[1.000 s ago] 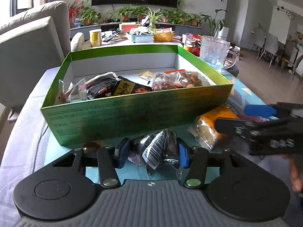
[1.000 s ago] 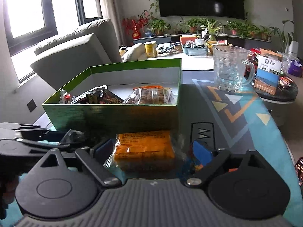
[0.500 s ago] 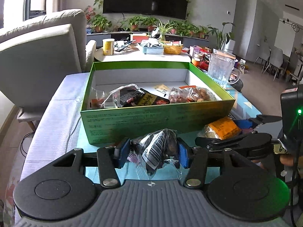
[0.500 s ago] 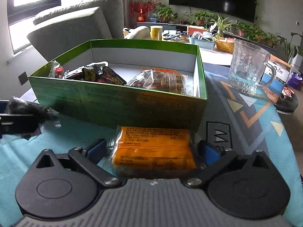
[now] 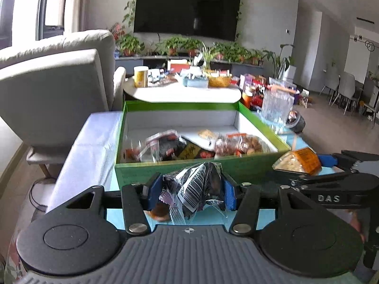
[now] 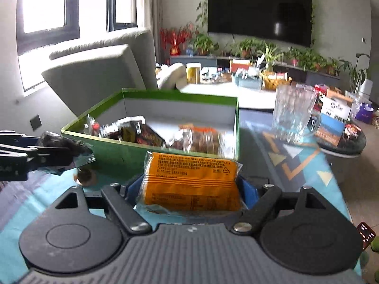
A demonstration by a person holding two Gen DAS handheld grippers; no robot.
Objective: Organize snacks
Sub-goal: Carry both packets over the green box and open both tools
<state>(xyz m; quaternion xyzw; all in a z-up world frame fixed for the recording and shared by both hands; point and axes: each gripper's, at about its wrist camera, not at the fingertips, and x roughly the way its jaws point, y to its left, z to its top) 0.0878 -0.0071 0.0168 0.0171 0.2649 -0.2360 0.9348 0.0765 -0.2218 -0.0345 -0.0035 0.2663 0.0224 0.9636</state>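
The green box (image 5: 246,169), a shallow cardboard tray with white inner walls, serves as the landmark; it sits on a table (image 6: 305,165) covered in a turquoise cloth with geometric print.

Left of the box stands a grey upholstered sofa (image 5: 54,90).

In front of the box's near wall, the left gripper (image 5: 192,192) holds a crinkled clear-and-dark wrapper (image 5: 194,189) bearing a white barcode label, its blue fingers (image 5: 155,188) pressed against both sides of the bag, which is lifted to about the wall's height.

Inside the box lie glossy dark packets (image 5: 175,148) toward the left and a clear bag of brown lumpy snacks (image 5: 239,145) toward the right.

At the box's near right corner, the right gripper (image 6: 191,187) grips a flat, rectangular orange pack (image 6: 191,184) in shiny film with fine print. Its jaws have just been closing, and the blue fingers (image 6: 248,193) now bear on the pack's two short ends, holding it clear of the cloth.

Right of the box stands a ribbed clear glass mug (image 6: 293,118).

Beyond the box's far wall is a round white table (image 5: 184,93) crowded with small items.
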